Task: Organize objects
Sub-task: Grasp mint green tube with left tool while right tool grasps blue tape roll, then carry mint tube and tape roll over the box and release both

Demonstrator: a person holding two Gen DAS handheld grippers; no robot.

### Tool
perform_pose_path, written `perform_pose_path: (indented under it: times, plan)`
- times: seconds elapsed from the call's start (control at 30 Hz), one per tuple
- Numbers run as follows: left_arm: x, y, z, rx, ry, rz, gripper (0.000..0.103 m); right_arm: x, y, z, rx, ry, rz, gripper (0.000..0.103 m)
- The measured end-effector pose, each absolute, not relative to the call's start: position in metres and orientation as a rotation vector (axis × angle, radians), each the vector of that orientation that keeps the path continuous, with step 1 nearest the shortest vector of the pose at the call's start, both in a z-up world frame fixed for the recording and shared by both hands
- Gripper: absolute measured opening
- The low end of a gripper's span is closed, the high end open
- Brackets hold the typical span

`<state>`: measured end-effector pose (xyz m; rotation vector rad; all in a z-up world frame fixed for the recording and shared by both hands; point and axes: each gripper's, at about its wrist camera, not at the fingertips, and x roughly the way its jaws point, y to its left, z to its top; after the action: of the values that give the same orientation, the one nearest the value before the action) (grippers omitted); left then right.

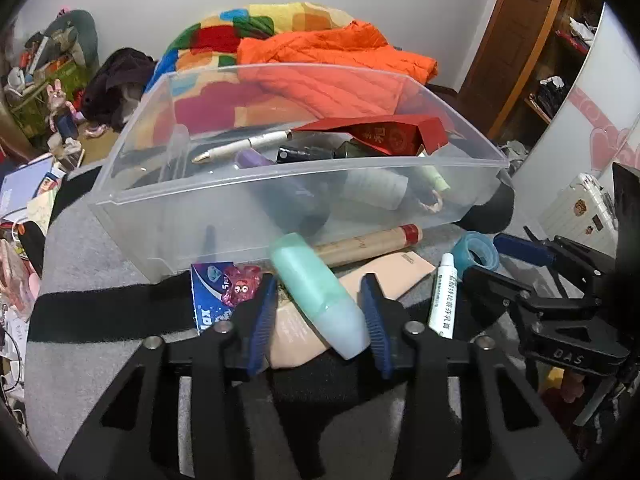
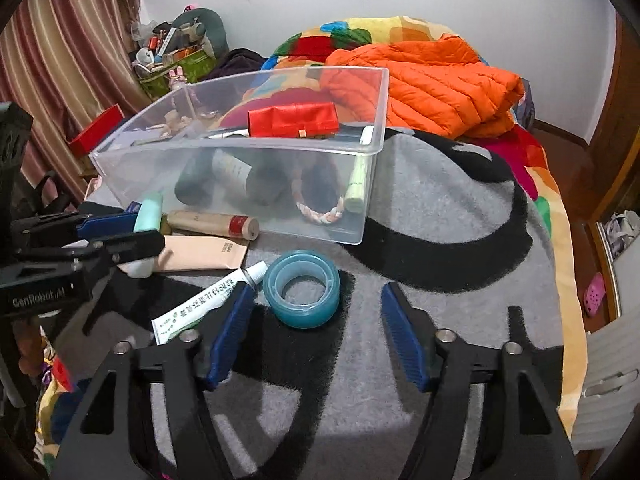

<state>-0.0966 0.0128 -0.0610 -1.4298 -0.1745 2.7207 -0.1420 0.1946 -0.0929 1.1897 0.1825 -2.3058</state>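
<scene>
A clear plastic bin (image 1: 256, 216) (image 2: 352, 204) stands on a grey and black blanket, holding a red box (image 1: 384, 134) (image 2: 294, 119), a pen, bottles and a braided ring. My left gripper (image 1: 318, 304) is around a mint green bottle (image 1: 316, 288) (image 2: 148, 212), its blue pads touching both sides. My right gripper (image 2: 318, 320) is open and empty, just behind a blue tape roll (image 2: 302, 288) (image 1: 478, 250). A white ointment tube (image 2: 208, 300) (image 1: 444, 296) lies left of the tape.
A tan tube with a red cap (image 2: 212, 224), a flat beige tube (image 2: 204, 256) and a blue snack packet (image 1: 220, 292) lie in front of the bin. An orange jacket (image 2: 432, 80) and colourful quilt lie behind. Clutter fills the far left.
</scene>
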Motion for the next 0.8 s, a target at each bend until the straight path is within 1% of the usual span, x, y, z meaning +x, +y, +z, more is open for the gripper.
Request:
perform_pose_path:
  times: [0.03,0.07,0.1,0.13,0.27,0.4,0.8]
  plan:
    - [-0.095,0.014,-0.062,-1.424,-0.159,2.727,0.032,-0.141,0.194,-0.094,1.190,0.182,-2.306,0.047]
    - [-0.093,0.017,-0.062,-1.417,-0.139,2.734,0.028,-0.142,0.194,-0.095,1.189,0.178,-2.302,0.046]
    - [-0.092,0.017,-0.062,-1.414,-0.131,2.733,0.024,-0.142,0.194,-0.095,1.184,0.175,-2.301,0.042]
    - [-0.091,0.017,-0.062,-1.410,-0.127,2.730,0.023,-0.141,0.194,-0.095,1.178,0.180,-2.306,0.036]
    - [-0.082,0.014,-0.061,-1.398,-0.117,2.733,0.023,-0.138,0.192,-0.095,1.156,0.208,-2.323,0.035]
    - [-0.074,0.008,-0.055,-1.379,-0.130,2.747,0.023,-0.132,0.196,-0.089,1.133,0.191,-2.332,0.035]
    - [-0.054,0.002,-0.010,-1.191,-0.177,2.811,0.023,-0.123,0.204,-0.048,1.023,0.115,-2.366,0.035]
